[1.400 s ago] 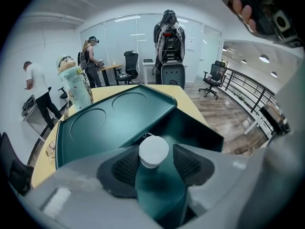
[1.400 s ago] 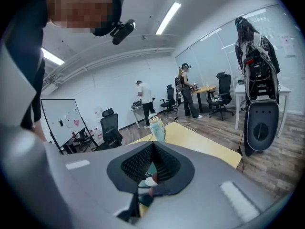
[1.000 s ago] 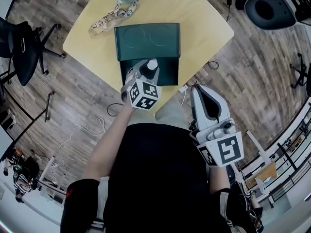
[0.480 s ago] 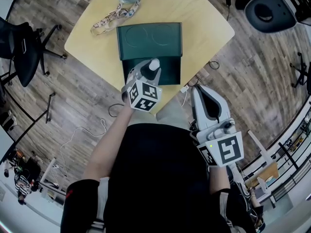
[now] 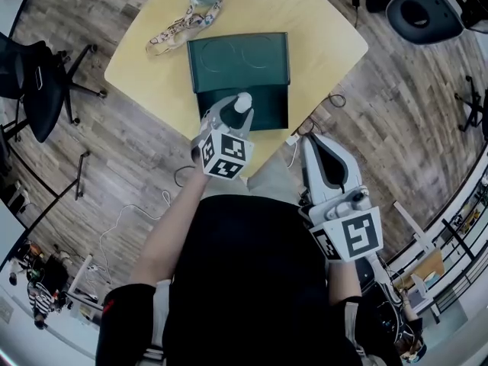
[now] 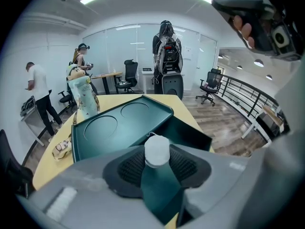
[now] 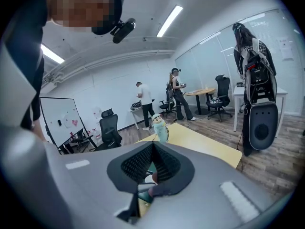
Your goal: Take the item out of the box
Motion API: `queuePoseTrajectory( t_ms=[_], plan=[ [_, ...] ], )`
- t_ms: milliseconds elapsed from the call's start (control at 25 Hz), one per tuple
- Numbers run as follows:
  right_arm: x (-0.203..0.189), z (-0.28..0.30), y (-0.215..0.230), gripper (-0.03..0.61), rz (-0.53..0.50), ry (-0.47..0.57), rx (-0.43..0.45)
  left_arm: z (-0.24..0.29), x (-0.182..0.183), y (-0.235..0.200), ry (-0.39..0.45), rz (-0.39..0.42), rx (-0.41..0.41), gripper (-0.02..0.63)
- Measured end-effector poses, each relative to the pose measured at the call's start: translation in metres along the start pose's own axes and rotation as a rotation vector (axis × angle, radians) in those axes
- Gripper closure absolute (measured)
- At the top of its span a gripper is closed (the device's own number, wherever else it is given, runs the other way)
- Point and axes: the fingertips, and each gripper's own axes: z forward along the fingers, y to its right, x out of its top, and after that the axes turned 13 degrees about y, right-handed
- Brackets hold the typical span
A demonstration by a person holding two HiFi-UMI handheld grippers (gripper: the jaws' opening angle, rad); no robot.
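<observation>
Dark green bottle with a white round cap (image 6: 157, 168), the task's item, pinched just below the cap between the black ribbed pads of the left gripper (image 6: 156, 152), jaws set apart by the bottle's width and lately closing in on it; cap uppermost, body running down between the pads, foot hidden by the gripper, so not to be told whether clear of the box. Seen from the head view, held over the near part of the open dark green box (image 5: 271, 111), whose lid (image 5: 238, 61), hinged back flat on the far side, bears two round recesses side by side. Box resting near the middle of a pale yellow table (image 5: 313, 21) with rounded corners. At the table's far edge, well apart from the box, a pale blue-green tumbler topped with a cartoon figure (image 6: 82, 93), a patterned lanyard (image 5: 179, 29) trailing from it across the tabletop toward the lid's left corner. Right gripper (image 7: 152, 146) held off the table at the person's right side, near the body, pads meeting at the tips with nothing gripped between them. Around the table, wood-plank floor (image 5: 114, 151), black office chair (image 5: 34, 75) at left, loose white cable (image 5: 130, 204) on the boards
</observation>
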Motion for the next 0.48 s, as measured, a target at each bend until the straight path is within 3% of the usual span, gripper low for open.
queuePoseTrajectory(
  t_ms=[480],
  plan=[
    [-0.009, -0.008, -0.035, 0.575, -0.011, 0.011, -0.013, -0.034, 0.004, 0.001, 0.066, -0.012, -0.036, 0.449]
  ],
)
